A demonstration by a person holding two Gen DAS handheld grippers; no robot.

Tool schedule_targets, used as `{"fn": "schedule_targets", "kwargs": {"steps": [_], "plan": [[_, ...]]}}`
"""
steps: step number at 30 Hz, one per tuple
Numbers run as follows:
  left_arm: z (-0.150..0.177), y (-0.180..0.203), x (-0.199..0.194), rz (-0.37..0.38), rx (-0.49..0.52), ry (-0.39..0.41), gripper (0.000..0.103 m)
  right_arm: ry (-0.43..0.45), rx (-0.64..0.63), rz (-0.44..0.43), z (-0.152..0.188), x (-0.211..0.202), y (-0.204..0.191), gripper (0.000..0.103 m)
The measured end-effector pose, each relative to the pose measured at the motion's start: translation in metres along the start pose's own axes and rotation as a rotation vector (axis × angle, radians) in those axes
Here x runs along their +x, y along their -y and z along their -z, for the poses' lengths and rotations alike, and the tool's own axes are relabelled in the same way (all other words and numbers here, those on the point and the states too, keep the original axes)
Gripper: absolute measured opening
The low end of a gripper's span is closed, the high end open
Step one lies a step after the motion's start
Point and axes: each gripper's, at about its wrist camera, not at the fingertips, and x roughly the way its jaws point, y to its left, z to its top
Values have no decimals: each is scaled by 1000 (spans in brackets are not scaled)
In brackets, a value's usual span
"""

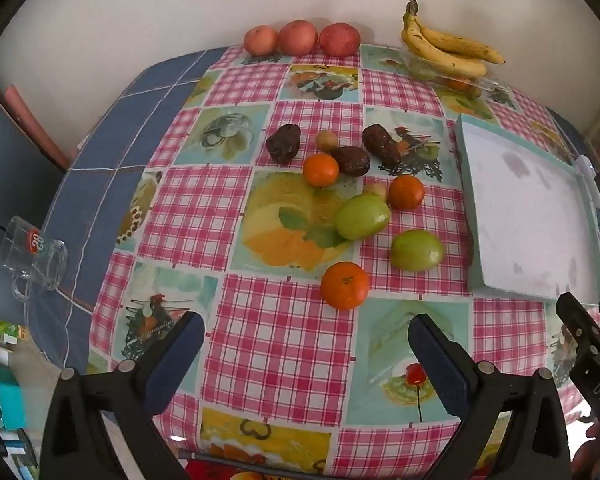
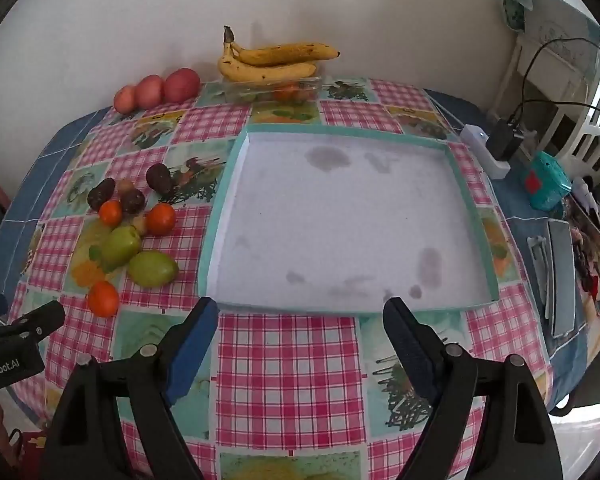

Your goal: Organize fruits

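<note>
A cluster of fruit lies mid-table: three oranges, the nearest one (image 1: 344, 285) (image 2: 103, 299), two green fruits (image 1: 363, 216) (image 1: 417, 255) (image 2: 152, 268), three dark avocados (image 1: 283, 143) (image 2: 159, 178) and small pale fruits. An empty white tray with a teal rim (image 1: 470, 216) (image 2: 208, 256) lies to their right. My left gripper (image 1: 306, 330) is open and empty, hovering just short of the nearest orange. My right gripper (image 2: 302, 312) is open and empty at the tray's near edge.
Three red fruits (image 1: 298, 38) (image 2: 156, 88) and a banana bunch (image 1: 448, 46) (image 2: 274, 60) on a clear container (image 2: 272, 90) sit at the back by the wall. A glass mug (image 1: 34, 258) stands at the left. A charger (image 2: 504, 142), a teal box (image 2: 546, 186) and clutter lie at the right.
</note>
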Motion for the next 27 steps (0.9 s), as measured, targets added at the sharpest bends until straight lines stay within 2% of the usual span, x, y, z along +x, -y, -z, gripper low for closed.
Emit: {"fn": "schedule_targets", "kwargs": {"steps": [4, 5, 6, 8, 27], "plan": [[-5, 0, 2, 3, -5, -11, 103, -13, 26, 1, 0, 2, -3, 85], [0, 0, -3, 5, 5, 19, 103, -7, 7, -44, -1, 0, 3, 85], [0, -1, -3, 5, 5, 19, 103, -7, 6, -46, -2, 0, 5, 85], [-1, -3, -3, 5, 2, 18, 103, 7, -3, -27, 1, 0, -1, 85], [2, 1, -1, -2, 15, 15, 103, 16, 2, -29, 0, -1, 1, 85]]}}
